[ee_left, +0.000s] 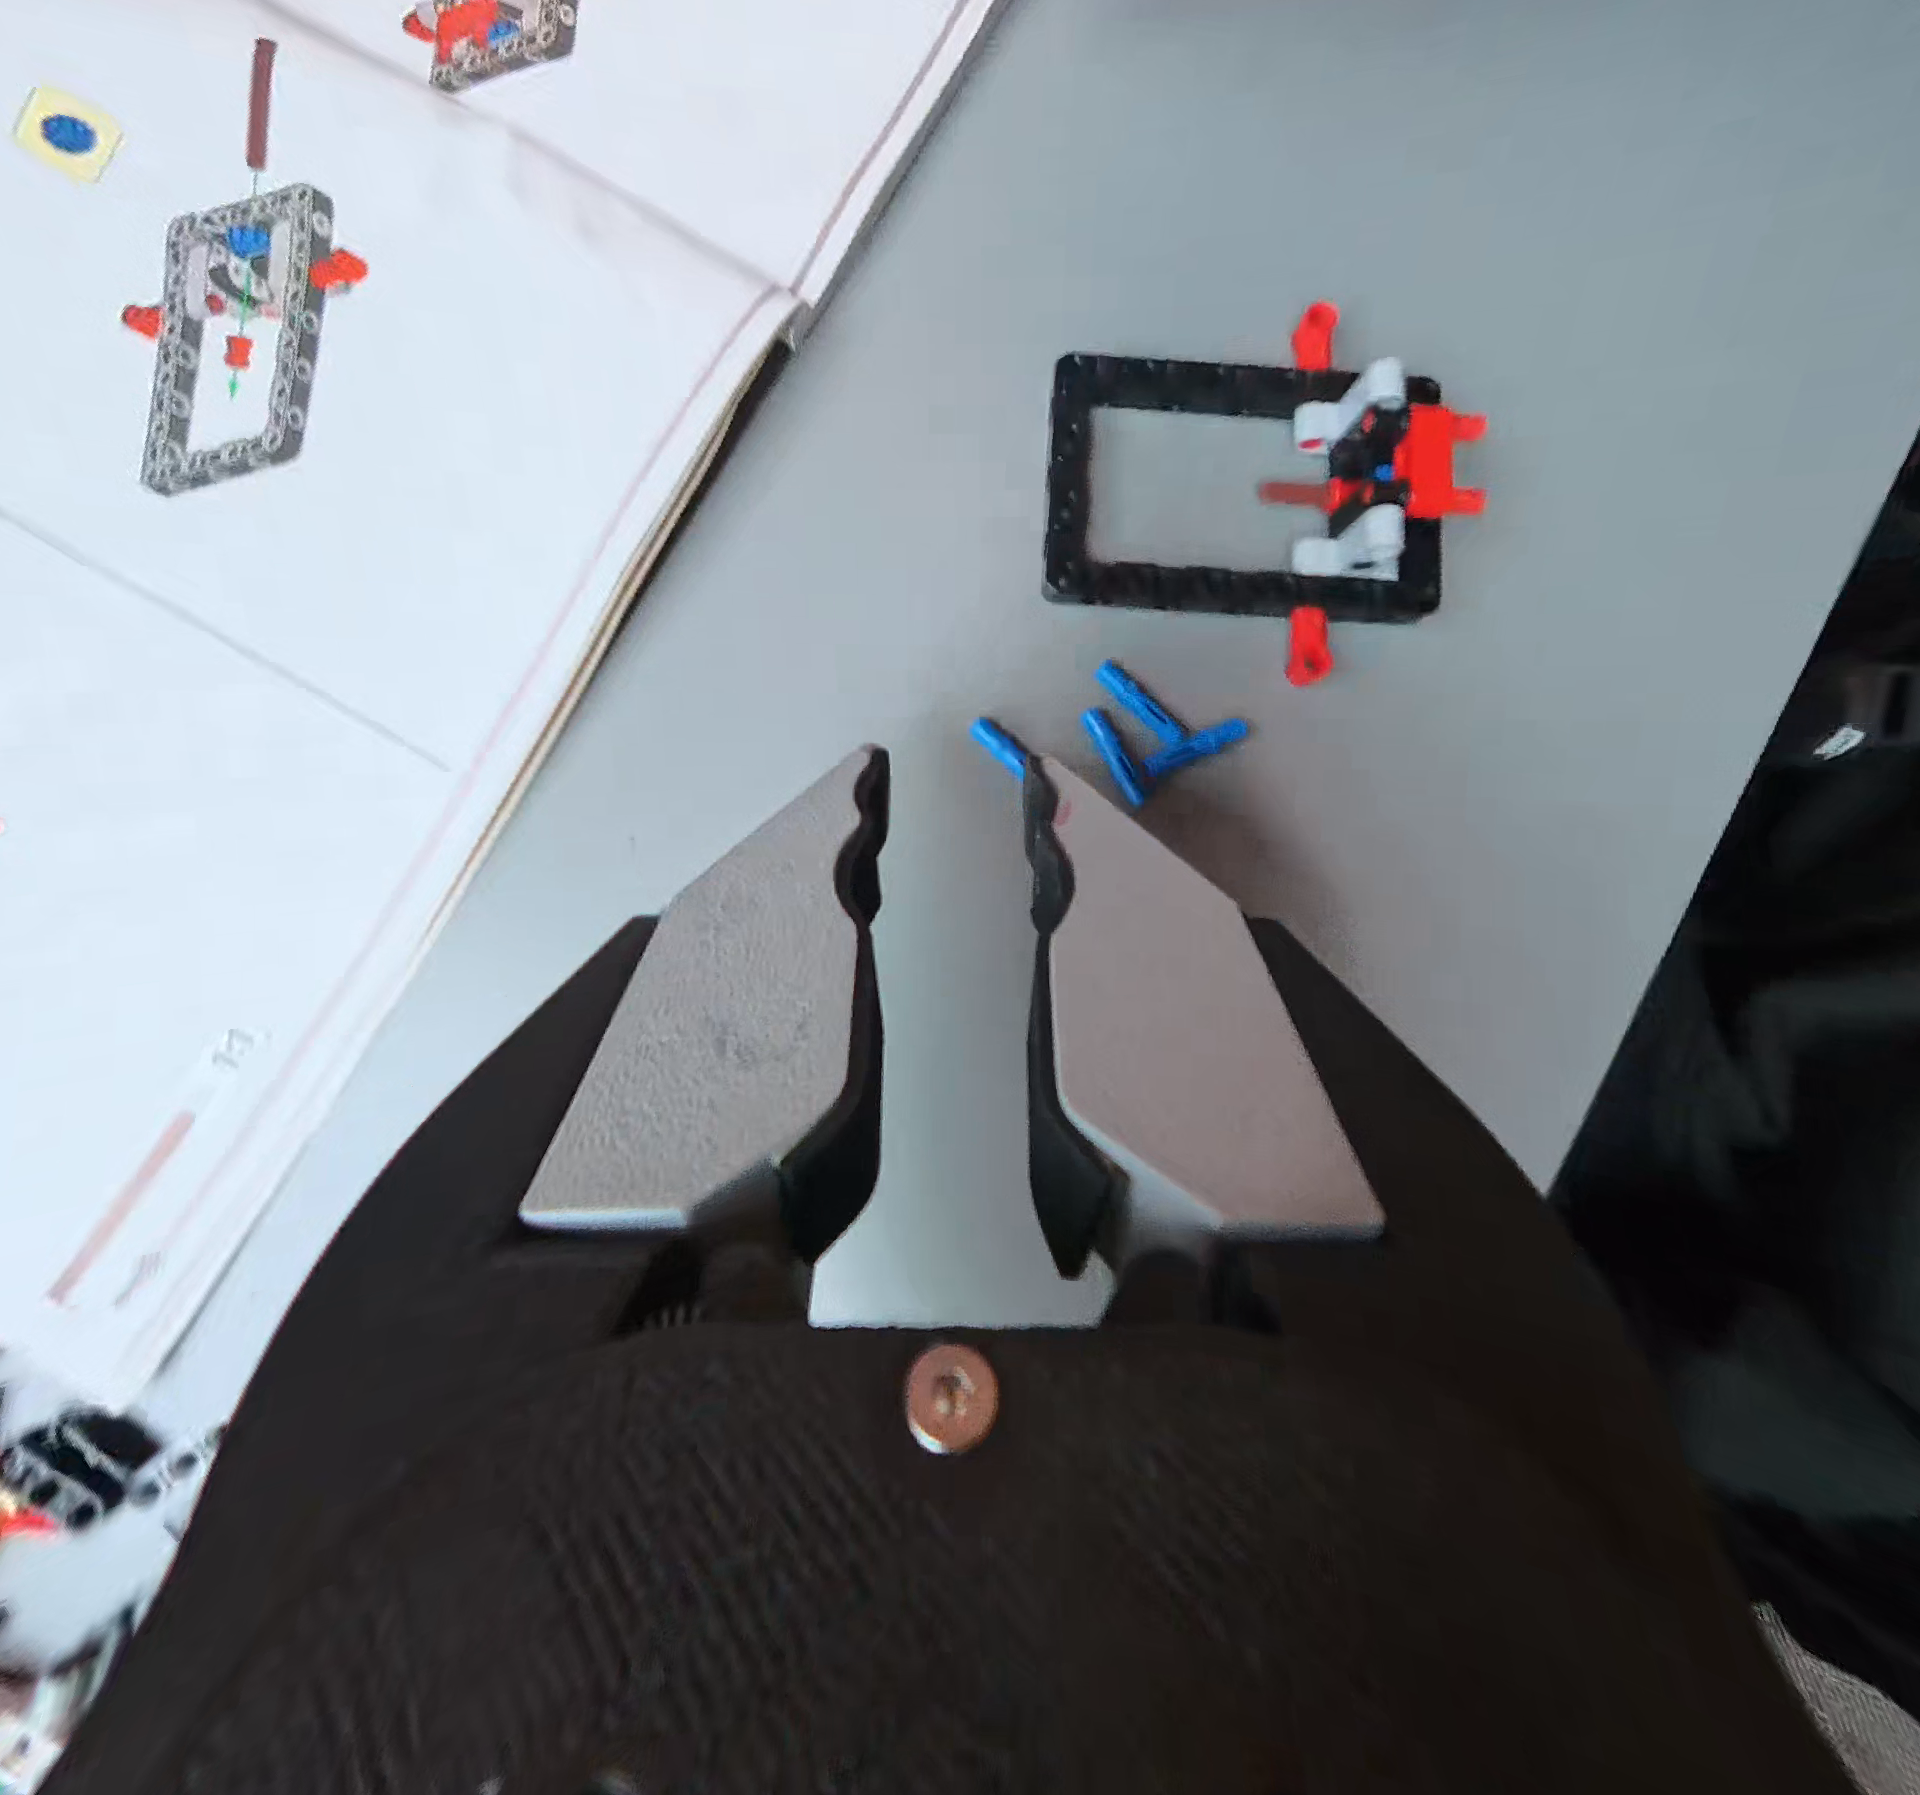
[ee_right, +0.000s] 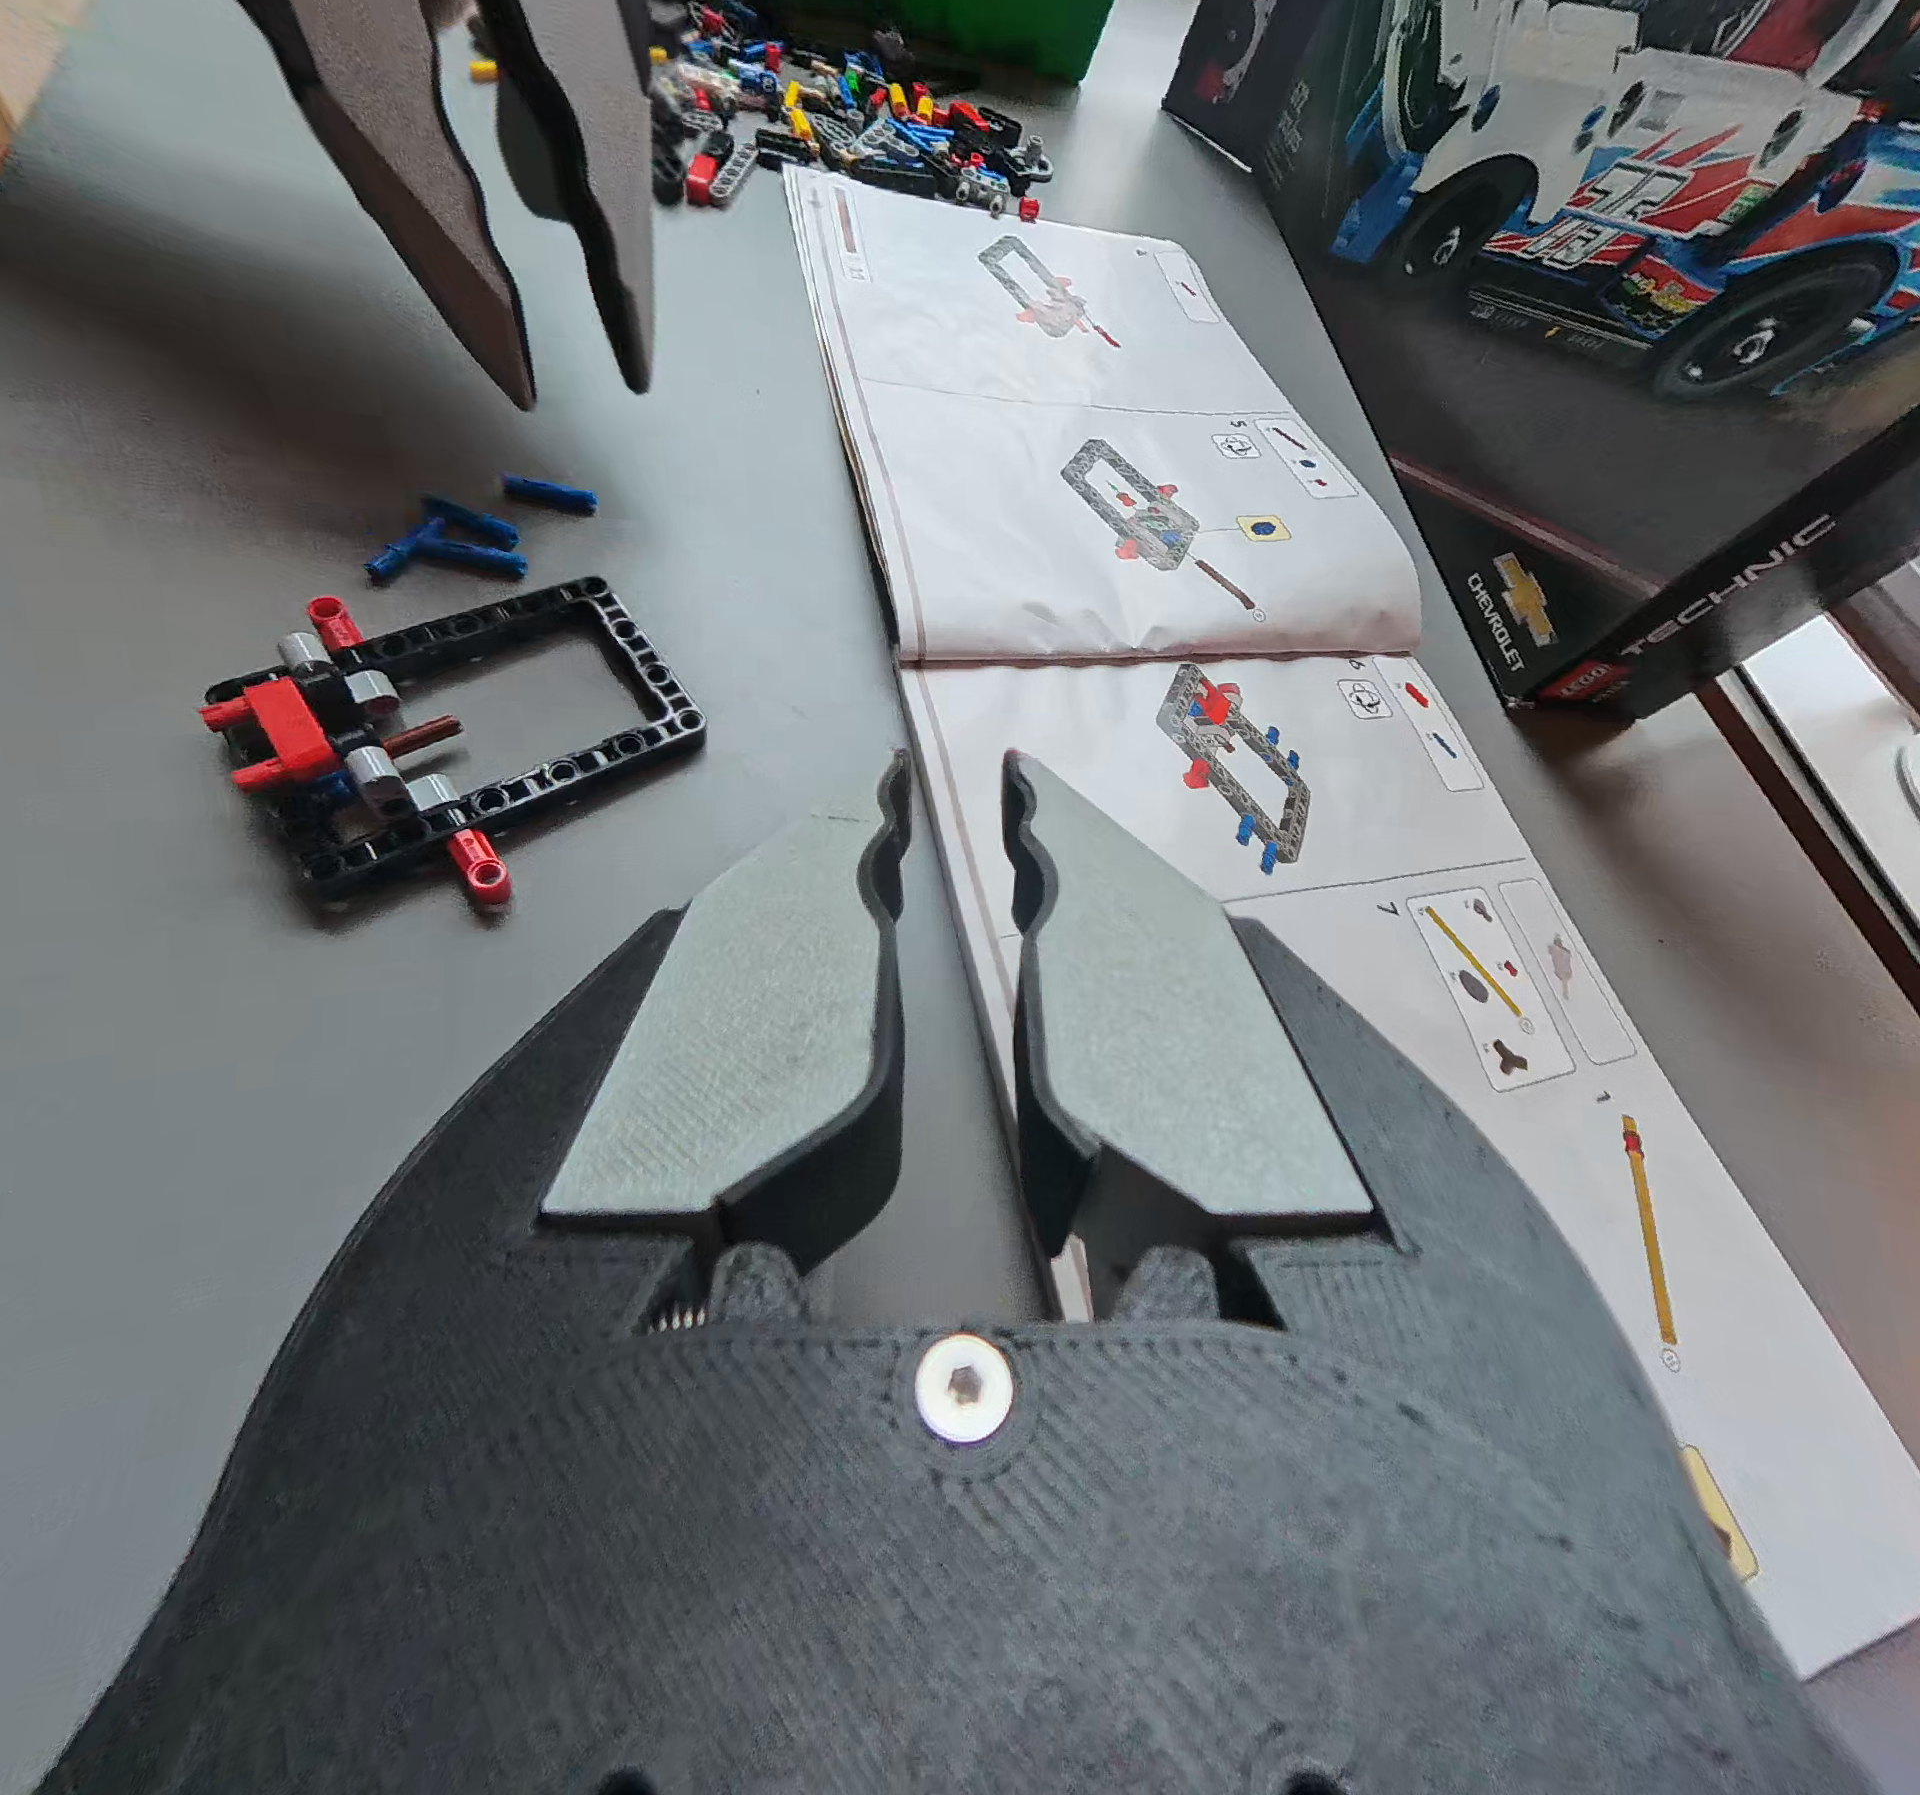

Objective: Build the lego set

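1. Our right hand-held gripper (ee_right: pixel 956 789) hovers over the instruction booklet (ee_right: pixel 1122 519), jaws apart and empty.
2. Our left hand-held gripper (ee_left: pixel 956 779), also apart and empty, hangs just above four loose blue pins (ee_left: pixel 1132 737) on the table (ee_left: pixel 1351 135).
3. Just beyond lies the black frame (ee_left: pixel 1070 478); we judge the pins go into it next, needing one pin pinched cleanly.

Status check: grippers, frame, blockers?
Left gripper open above blue pins. Right gripper open, empty. Black frame flat on table. Nothing in the way.
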Demonstrator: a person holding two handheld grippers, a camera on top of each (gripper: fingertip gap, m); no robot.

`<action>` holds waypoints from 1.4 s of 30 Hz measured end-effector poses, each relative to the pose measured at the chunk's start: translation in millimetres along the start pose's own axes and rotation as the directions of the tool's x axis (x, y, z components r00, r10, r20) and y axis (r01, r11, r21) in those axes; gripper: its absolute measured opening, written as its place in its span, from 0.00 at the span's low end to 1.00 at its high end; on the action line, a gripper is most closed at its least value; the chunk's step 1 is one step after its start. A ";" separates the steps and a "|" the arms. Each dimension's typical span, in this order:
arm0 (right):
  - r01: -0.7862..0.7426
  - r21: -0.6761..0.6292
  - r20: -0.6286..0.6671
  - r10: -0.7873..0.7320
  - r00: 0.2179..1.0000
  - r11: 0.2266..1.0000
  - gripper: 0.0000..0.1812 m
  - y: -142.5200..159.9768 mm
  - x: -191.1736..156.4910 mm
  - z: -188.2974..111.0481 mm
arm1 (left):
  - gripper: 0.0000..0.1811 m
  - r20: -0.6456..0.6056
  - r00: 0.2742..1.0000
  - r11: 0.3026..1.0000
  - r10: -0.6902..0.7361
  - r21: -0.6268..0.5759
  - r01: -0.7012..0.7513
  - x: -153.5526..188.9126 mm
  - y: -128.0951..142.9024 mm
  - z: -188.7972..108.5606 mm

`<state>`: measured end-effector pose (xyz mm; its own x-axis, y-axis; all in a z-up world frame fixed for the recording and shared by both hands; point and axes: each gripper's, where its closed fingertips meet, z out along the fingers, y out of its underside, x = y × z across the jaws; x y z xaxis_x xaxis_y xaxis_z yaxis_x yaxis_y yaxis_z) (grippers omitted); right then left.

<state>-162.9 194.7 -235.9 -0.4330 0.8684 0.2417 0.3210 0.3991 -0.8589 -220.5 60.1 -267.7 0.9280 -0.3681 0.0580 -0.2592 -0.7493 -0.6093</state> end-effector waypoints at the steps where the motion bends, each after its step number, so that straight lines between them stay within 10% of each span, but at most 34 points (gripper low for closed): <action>1: 0.005 0.000 0.002 -0.005 1.000 1.000 0.08 -1.0 -1.4 0.0 | 0.13 0.008 1.000 1.000 -0.005 0.008 0.005 4.3 2.4 -3.2; 14: 0.045 -0.008 0.007 -0.045 0.999 0.999 0.06 -7.8 -10.7 0.6 | 0.14 0.035 0.984 0.983 -0.177 -0.047 0.178 10.7 14.4 18.5; 42: -0.031 0.007 0.018 0.031 0.999 0.999 0.01 -6.3 2.2 -14.8 | 0.01 -0.002 0.998 0.998 -0.062 -0.008 0.062 1.5 2.0 28.4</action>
<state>-153.4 198.5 -223.3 -0.4379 0.8749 0.2069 0.3279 0.3698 -0.8693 -212.0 73.7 -291.3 0.9417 -0.3220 0.0975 -0.2030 -0.7749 -0.5985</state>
